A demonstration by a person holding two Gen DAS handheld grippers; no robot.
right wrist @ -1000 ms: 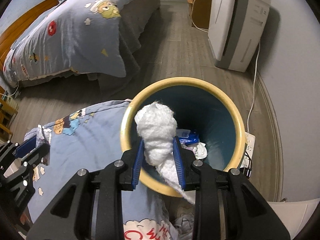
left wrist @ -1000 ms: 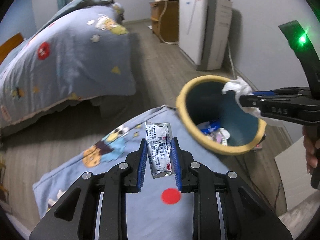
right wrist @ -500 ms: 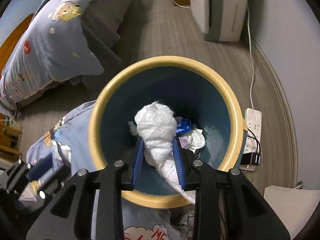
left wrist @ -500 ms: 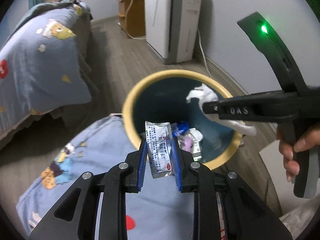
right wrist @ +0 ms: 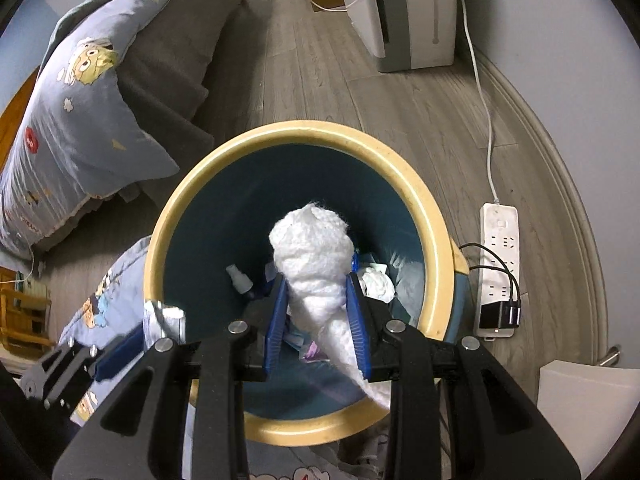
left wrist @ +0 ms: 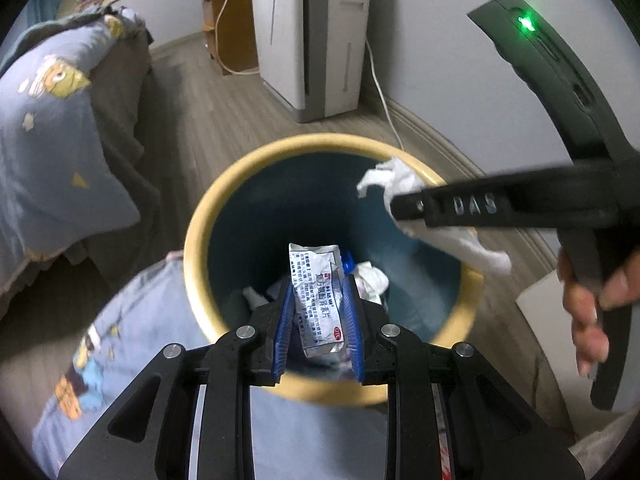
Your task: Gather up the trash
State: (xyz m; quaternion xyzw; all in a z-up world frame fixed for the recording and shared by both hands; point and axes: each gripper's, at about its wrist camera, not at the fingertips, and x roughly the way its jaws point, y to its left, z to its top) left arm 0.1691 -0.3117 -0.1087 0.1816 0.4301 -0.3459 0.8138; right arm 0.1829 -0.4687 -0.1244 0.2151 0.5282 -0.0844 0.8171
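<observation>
Silver packet point(left wrist: 318, 298) with tiny print too small to read sits pinched in the left gripper point(left wrist: 317, 320), low in the frame over the yellow bin point(left wrist: 200, 216). "DAS" shows at right.

Right view: the right gripper point(right wrist: 316, 320) squeezes white tissue point(right wrist: 316, 256) mid-frame above the bin point(right wrist: 434, 220); its tail hangs cut off behind a finger.

Dim soft indoor light, fisheye-bent dark edges, slight motion blur

One bin point(right wrist: 434, 224), two claws, one sachet point(left wrist: 318, 300), one tissue wad point(right wrist: 316, 256).
</observation>
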